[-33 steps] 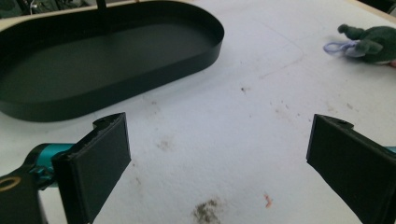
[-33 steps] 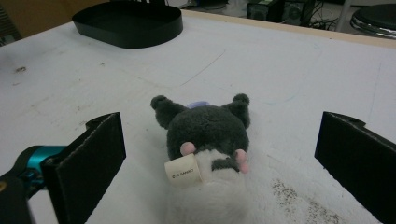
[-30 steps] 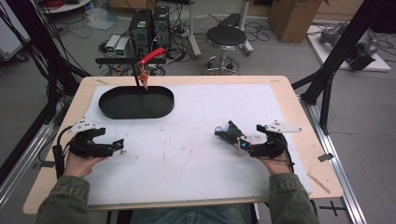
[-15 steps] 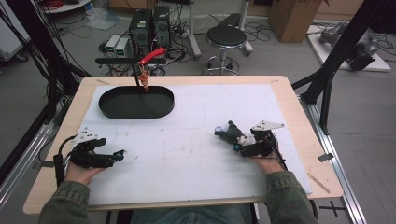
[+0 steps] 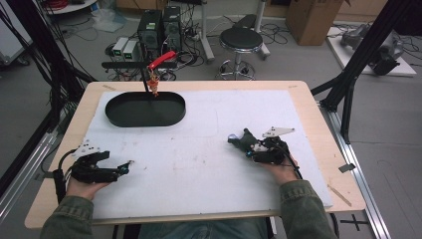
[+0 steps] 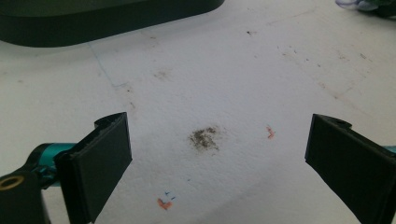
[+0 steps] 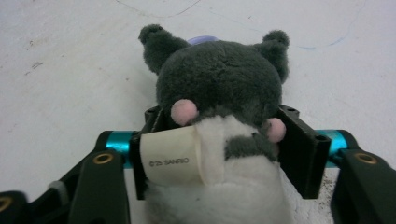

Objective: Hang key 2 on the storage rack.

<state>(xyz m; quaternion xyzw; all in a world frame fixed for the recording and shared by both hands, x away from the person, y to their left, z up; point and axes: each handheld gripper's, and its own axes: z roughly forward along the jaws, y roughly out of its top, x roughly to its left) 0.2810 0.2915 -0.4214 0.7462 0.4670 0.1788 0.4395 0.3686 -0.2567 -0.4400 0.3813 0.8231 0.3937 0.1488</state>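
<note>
A small plush toy (image 7: 219, 84), dark grey with a white belly, pink paws and a paper tag, sits between the jaws of my right gripper (image 7: 224, 133), which press on its sides. From above, the plush toy (image 5: 242, 141) lies on the white mat right of centre, and the right gripper (image 5: 252, 148) grips it from the right. My left gripper (image 5: 127, 166) rests near the front left of the mat. Its jaws stand wide apart over bare stained mat, and the left gripper (image 6: 219, 158) holds nothing.
A black oval tray (image 5: 119, 117) lies at the back left of the white mat (image 5: 224, 114), and its wall (image 6: 93, 23) crosses the top of the left gripper view. A red-handled clamp (image 5: 161, 59) on a black stand dangles a small orange item (image 5: 155, 88) over the tray's far rim.
My right gripper slid left onto the plush toy, which stayed about where it was. My left gripper drew back toward the front edge of the table.
</note>
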